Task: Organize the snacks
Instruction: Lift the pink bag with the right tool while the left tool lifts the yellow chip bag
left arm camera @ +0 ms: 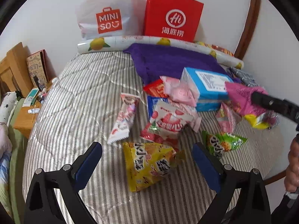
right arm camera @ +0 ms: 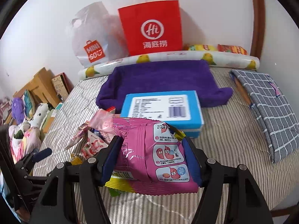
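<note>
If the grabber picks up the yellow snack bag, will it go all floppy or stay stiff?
Probably floppy: the yellow snack bag looks like thin, crinkled film that already sags where it lies on the striped quilt. It likely feels light and puffy. Its glossy skin may slip between the open left gripper pads.

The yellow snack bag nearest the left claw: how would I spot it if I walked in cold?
Start at the red paper bag against the wall and come down the striped bed cover, past the purple towel and the snack pile. The yellow snack bag lies nearest, between the open left claw fingers. It is the only all-yellow pack; its look-alike neighbour is green.
</note>
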The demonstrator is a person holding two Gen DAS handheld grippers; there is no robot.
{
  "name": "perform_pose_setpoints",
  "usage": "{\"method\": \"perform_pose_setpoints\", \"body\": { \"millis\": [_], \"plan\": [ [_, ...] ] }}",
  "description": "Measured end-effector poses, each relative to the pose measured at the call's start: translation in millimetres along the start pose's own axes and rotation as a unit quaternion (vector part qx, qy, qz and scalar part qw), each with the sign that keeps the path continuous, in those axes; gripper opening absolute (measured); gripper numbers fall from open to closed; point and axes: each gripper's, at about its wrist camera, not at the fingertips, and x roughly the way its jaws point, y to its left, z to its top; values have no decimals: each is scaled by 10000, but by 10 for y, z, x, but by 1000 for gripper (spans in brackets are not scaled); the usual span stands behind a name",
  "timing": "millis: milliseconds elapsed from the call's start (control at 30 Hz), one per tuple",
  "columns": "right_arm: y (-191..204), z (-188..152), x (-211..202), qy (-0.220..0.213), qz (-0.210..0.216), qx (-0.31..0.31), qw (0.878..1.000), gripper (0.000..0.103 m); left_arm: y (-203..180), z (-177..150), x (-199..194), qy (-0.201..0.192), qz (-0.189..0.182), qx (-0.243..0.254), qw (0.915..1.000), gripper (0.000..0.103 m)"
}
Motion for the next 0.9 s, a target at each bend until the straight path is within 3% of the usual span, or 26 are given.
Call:
{"method": "perform_pose_setpoints", "body": {
  "millis": [267,600,900],
  "plan": [
    [-465,-103,-62,-61,-354,257,9990,66,-42,-97,123,61,174,117,9998,97],
    [-1025,-413,205,311,-733,618,9949,65,-52,-127,230,113,230,156,9996,95],
    [-1052,-477,244,234,-667,484,9963,69,-83,-127,296,218,89,201,9995,68]
  ]
}}
